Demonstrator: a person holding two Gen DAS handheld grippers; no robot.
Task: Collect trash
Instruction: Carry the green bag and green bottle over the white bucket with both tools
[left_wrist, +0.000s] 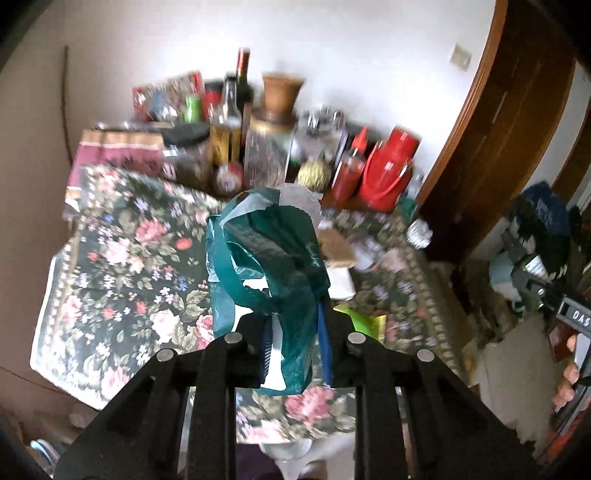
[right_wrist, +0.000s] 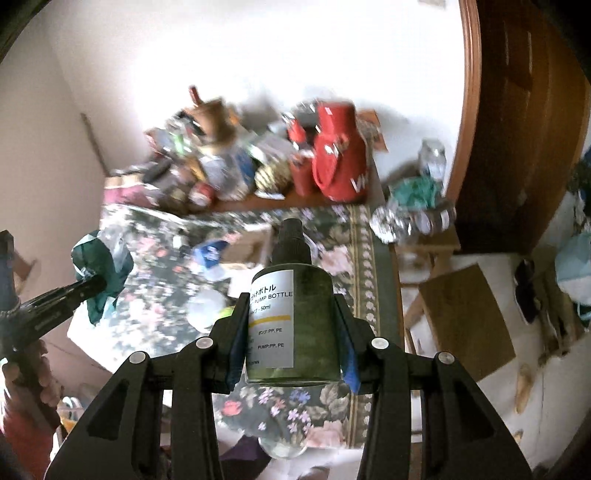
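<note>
My left gripper (left_wrist: 293, 332) is shut on a crumpled teal plastic bag (left_wrist: 266, 258) and holds it above the floral tablecloth (left_wrist: 122, 266). The bag and left gripper also show at the left of the right wrist view (right_wrist: 101, 275). My right gripper (right_wrist: 291, 314) is shut on a dark green pump bottle (right_wrist: 295, 317) with a white label, held upright above the table. Loose scraps lie on the cloth: a white paper piece (left_wrist: 341, 282), a brown card (left_wrist: 334, 243), a green wrapper (left_wrist: 364, 321) and a blue-white wrapper (right_wrist: 210, 253).
Bottles, jars and a red thermos (left_wrist: 388, 166) crowd the table's far edge by the wall. A brown door (right_wrist: 517, 129) stands at the right. A wooden stool with cans (right_wrist: 432, 221) and a cardboard sheet (right_wrist: 465, 317) sit to the right of the table.
</note>
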